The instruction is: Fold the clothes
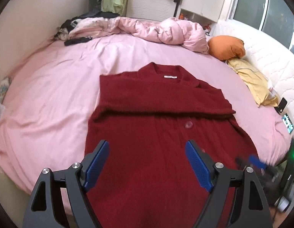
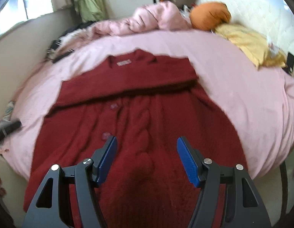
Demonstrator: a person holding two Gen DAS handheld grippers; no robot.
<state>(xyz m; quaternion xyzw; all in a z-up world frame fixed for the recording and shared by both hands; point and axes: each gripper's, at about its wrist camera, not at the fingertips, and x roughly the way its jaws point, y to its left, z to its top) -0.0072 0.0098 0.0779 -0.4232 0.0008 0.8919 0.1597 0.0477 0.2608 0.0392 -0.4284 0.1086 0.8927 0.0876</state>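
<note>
A: Cardigan (image 1: 158, 117) flat on bed (image 1: 52, 87), collar far, hem toward us, sleeves folded across chest.
B: Left tongs (image 1: 147, 161), right tongs (image 2: 146, 158) both apart, empty, over hem end.

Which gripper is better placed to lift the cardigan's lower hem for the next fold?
Probably either; slightly the right. Both the left gripper and right gripper hover open and empty over the lower cardigan, whose sleeves already lie folded across. Its hem shows in neither view.
</note>
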